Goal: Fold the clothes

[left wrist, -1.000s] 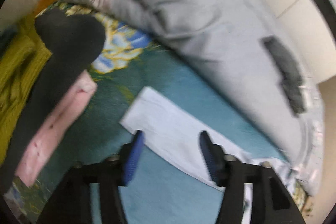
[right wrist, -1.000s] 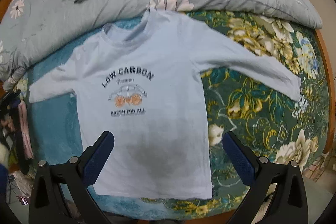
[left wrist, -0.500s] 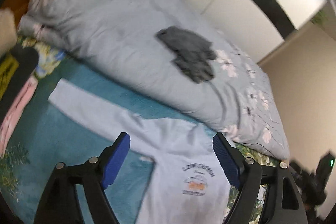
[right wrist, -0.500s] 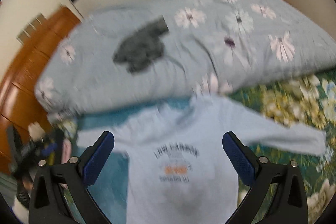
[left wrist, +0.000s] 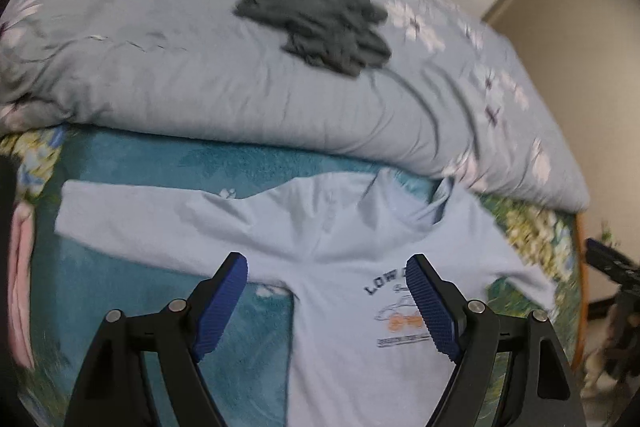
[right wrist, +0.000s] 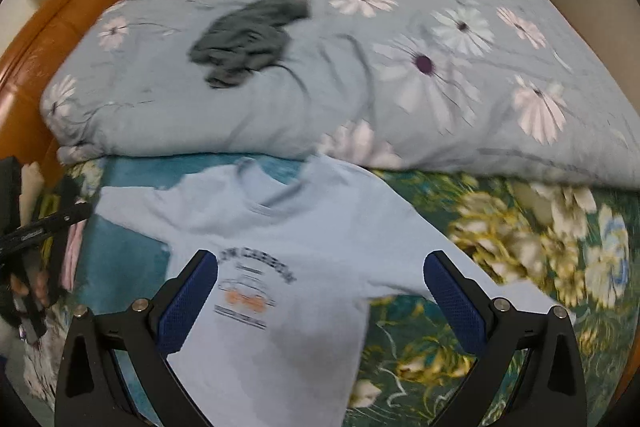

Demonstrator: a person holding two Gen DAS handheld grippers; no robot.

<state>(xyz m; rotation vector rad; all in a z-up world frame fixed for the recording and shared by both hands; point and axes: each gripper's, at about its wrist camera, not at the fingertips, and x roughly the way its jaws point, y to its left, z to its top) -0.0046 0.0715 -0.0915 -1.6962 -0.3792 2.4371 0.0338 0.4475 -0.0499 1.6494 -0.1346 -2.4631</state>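
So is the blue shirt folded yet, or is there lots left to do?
Not folded yet. The blue shirt is spread flat on the bed, print up, sleeves out: that looks done. The left gripper and right gripper are open and empty above it. The folding itself is left, and a grey garment waits on the duvet.

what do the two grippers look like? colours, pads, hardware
Both match: left gripper and right gripper have black angular finger arms with triangular cutouts, silver round pivot bolts, and blue cross-textured pads. No cables or markings visible; no sleeves in view.
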